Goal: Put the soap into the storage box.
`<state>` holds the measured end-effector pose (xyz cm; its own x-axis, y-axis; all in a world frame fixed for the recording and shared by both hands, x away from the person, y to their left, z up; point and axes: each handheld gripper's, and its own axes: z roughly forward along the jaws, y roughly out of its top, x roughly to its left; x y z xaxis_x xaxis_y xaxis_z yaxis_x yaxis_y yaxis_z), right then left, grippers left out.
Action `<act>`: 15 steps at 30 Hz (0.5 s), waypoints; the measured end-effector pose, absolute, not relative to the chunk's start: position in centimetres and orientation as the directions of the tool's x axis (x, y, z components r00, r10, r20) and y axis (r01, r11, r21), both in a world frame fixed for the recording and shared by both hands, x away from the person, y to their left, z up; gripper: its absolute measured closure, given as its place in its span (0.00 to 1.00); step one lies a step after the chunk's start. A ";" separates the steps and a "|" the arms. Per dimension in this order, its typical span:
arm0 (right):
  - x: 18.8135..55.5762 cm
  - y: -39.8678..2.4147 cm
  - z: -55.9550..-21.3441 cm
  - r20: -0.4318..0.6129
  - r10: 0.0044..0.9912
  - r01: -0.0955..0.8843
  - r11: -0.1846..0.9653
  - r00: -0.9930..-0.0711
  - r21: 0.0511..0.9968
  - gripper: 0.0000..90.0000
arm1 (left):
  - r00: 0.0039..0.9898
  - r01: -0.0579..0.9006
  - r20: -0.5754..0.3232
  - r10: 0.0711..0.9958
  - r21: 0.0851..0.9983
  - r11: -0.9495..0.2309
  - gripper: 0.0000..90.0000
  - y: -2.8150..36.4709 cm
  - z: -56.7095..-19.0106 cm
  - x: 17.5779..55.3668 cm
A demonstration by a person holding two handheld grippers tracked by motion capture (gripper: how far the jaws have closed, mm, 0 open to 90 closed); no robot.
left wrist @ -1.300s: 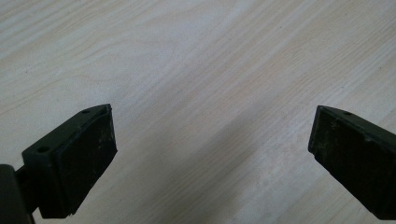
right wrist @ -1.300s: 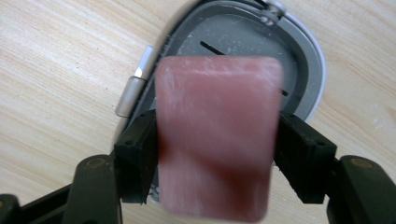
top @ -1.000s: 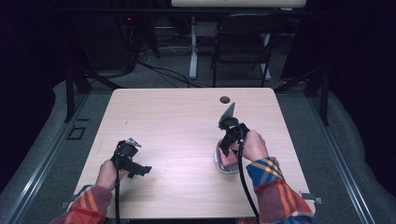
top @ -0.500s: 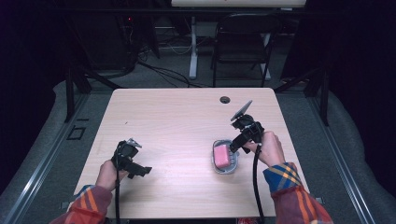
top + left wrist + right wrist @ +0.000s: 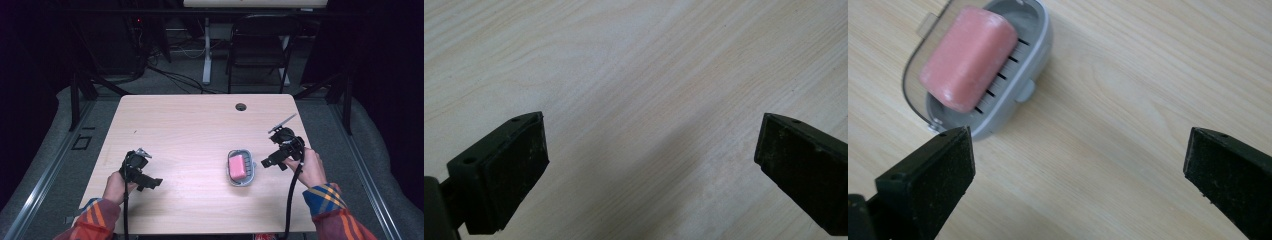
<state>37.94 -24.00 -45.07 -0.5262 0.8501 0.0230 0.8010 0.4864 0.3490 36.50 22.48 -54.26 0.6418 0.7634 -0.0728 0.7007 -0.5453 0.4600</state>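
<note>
A pink soap bar [image 5: 236, 166] [image 5: 968, 57] lies in a grey soap dish [image 5: 251, 172] [image 5: 1035, 42] on the wooden table, right of centre. My right gripper [image 5: 270, 162] [image 5: 1078, 170] hovers just right of the dish, pointing toward it. Its jaws have just been opening and now stand wide open with nothing between them. My left gripper [image 5: 150, 182] [image 5: 651, 160] rests low over bare wood near the front left, open and empty.
The light wooden table [image 5: 190, 125] has a round cable hole [image 5: 241, 107] near its far edge. A dark chair [image 5: 260, 45] and a desk leg stand beyond the table. Cables trail from both grippers toward the front edge.
My right gripper was shut over the dish, then pulled away to the right and opened. The soap bar stays in the dish. The left gripper has not moved.
</note>
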 end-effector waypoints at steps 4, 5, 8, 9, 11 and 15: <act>37.4 -25.7 -45.6 0.023 0.864 0.804 0.458 -0.503 0.379 0.00 | 0.641 0.703 -0.073 0.764 0.457 -0.545 0.01 22.5 -54.3 36.6; 37.2 -26.3 -45.9 0.023 0.868 0.802 0.449 -0.497 0.394 0.00 | 0.641 0.703 -0.073 0.764 0.457 -0.546 0.01 22.5 -54.4 36.6; 36.9 -27.4 -46.7 0.019 0.880 0.813 0.431 -0.475 0.391 0.00 | 0.641 0.704 -0.074 0.764 0.455 -0.546 0.01 22.5 -54.4 36.6; 36.8 -27.7 -46.9 0.006 0.881 0.813 0.433 -0.473 0.390 0.00 | 0.640 0.704 -0.074 0.765 0.455 -0.546 0.01 22.5 -54.4 36.6; 36.6 -28.4 -47.5 0.009 0.886 0.817 0.422 -0.463 0.393 0.00 | 0.640 0.704 -0.074 0.765 0.455 -0.545 0.01 22.5 -54.4 36.6; 36.0 -29.5 -48.7 0.013 0.895 0.824 0.404 -0.445 0.398 0.00 | 0.644 0.702 -0.072 0.762 0.454 -0.550 0.01 22.5 -54.4 36.6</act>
<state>35.97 -29.49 -48.71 -0.4453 0.8953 0.0134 0.8236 0.4037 0.3984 36.58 22.49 -54.38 0.6437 0.7618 -0.0724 0.7016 -0.5496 0.4536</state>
